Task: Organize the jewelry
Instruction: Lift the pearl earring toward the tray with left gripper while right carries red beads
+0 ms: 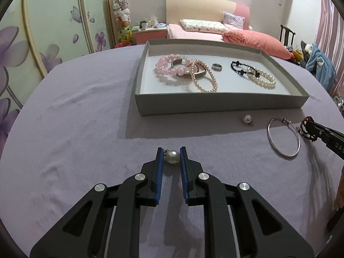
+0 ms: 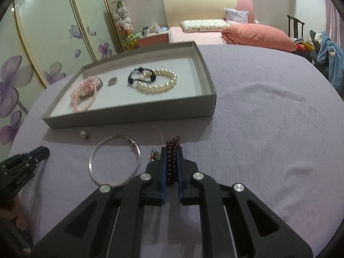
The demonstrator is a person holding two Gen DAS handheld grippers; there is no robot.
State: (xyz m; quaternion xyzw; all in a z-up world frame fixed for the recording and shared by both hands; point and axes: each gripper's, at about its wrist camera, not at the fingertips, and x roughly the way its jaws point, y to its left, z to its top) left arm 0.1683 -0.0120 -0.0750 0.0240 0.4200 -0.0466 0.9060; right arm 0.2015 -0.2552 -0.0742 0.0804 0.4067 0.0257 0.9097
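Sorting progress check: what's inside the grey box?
Inside the shallow grey cardboard box: pink bead bracelet, pale-pink pearl bracelet, silver ring, black bead bracelet, cream pearl bracelet. Overlaps partly hide a metal bangle.

Dim, even indoor light with a violet cast. The grey tray [image 1: 215, 104] throws a soft shadow toward the camera onto the cloth [image 1: 86, 118]. Left view sharp; right view motion-blurred, tray [image 2: 129, 118] smeared. Strong fisheye bending and black vignette at corners.

Round white pearl earring [image 1: 172, 156] and dark red beaded bracelet [image 2: 172, 163] (each gripper-held) near shallow grey cardboard tray [image 1: 215, 103] of bracelets.
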